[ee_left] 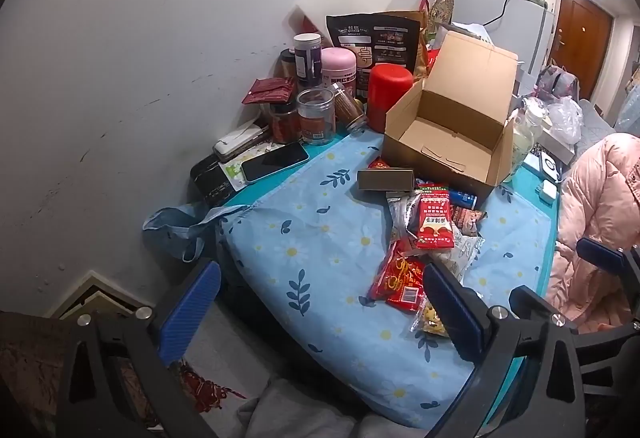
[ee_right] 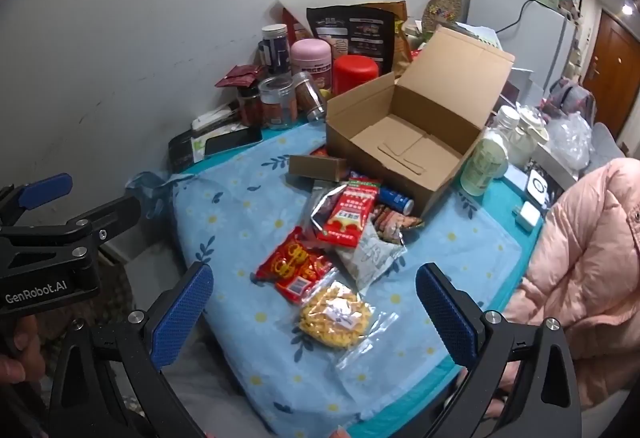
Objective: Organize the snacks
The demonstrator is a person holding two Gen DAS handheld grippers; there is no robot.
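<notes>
Hovering spread left gripper [ee_left: 320, 308], right gripper [ee_right: 312, 312], cardboard box [ee_right: 404, 142]

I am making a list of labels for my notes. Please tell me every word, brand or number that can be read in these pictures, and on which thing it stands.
"GenRobot.AI": white print on the black body of the left gripper.
Red snack packet: Chinese print, too blurred to read.
Black pouch: small print, unreadable.
Red bag: barcode and gold signs, unreadable.
Jar labels: too small.
</notes>
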